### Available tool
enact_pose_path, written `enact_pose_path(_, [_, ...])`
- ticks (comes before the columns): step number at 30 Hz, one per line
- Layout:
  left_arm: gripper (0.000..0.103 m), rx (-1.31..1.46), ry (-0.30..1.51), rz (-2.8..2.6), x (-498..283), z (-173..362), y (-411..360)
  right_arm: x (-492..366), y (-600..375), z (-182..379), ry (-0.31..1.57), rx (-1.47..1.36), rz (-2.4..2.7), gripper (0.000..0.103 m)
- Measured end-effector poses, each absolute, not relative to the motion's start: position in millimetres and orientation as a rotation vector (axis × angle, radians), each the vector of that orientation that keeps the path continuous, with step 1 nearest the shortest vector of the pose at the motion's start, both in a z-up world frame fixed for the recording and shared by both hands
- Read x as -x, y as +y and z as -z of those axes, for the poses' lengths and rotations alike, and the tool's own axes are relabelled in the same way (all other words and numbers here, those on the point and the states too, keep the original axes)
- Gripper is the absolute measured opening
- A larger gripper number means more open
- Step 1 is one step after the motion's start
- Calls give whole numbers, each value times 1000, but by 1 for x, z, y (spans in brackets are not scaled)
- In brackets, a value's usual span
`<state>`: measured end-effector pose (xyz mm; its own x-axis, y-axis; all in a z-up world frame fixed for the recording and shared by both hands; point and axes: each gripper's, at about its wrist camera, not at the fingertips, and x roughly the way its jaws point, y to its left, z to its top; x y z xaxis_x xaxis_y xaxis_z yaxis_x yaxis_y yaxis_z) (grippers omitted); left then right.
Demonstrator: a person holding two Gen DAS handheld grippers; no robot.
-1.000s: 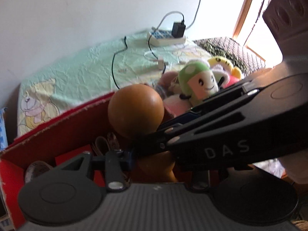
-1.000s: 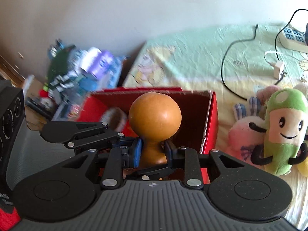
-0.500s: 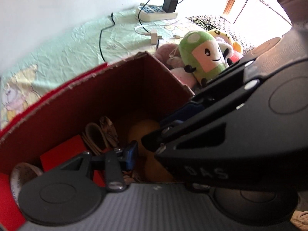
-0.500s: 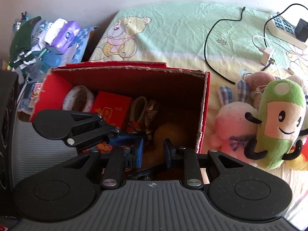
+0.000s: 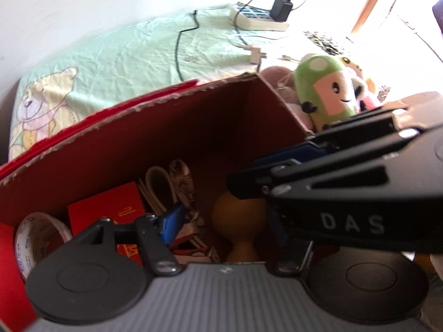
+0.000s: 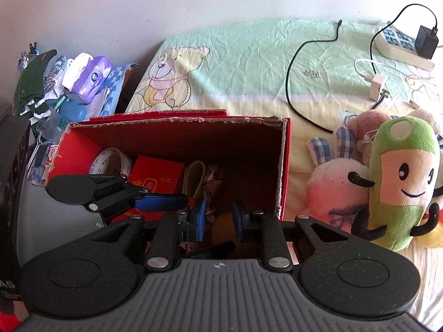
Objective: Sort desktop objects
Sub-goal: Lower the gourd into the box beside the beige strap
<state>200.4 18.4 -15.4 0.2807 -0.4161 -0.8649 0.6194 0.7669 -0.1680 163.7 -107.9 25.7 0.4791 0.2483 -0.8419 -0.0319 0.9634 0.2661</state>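
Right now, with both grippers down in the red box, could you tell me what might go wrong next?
1. The right gripper stands open around the wooden gourd; lifting out carelessly could snag and tip it.
2. The left gripper crosses just in front of the right one, so the two may collide while withdrawing.
3. The red box has a ragged cardboard rim that a finger could catch.

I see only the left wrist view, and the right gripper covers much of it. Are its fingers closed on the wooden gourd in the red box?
Observer: No. The right wrist view shows the right gripper with its fingers apart. The wooden gourd sits lower in the red box, below the gap.
Operator: What is left of the box?
Observer: A purple tissue pack beside a pile of clothes.
Operator: And next to the green plush?
Observer: A pink plush rabbit with checked ears, touching it.
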Motion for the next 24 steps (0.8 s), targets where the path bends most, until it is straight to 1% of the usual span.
enact_pose_path(11, [67, -253, 1047, 583, -200, 11, 21, -158, -98, -24, 997, -203, -121, 24])
enact_pose_path(24, [70, -308, 980, 383, -201, 8, 61, -163, -67, -17, 927, -167, -147, 24])
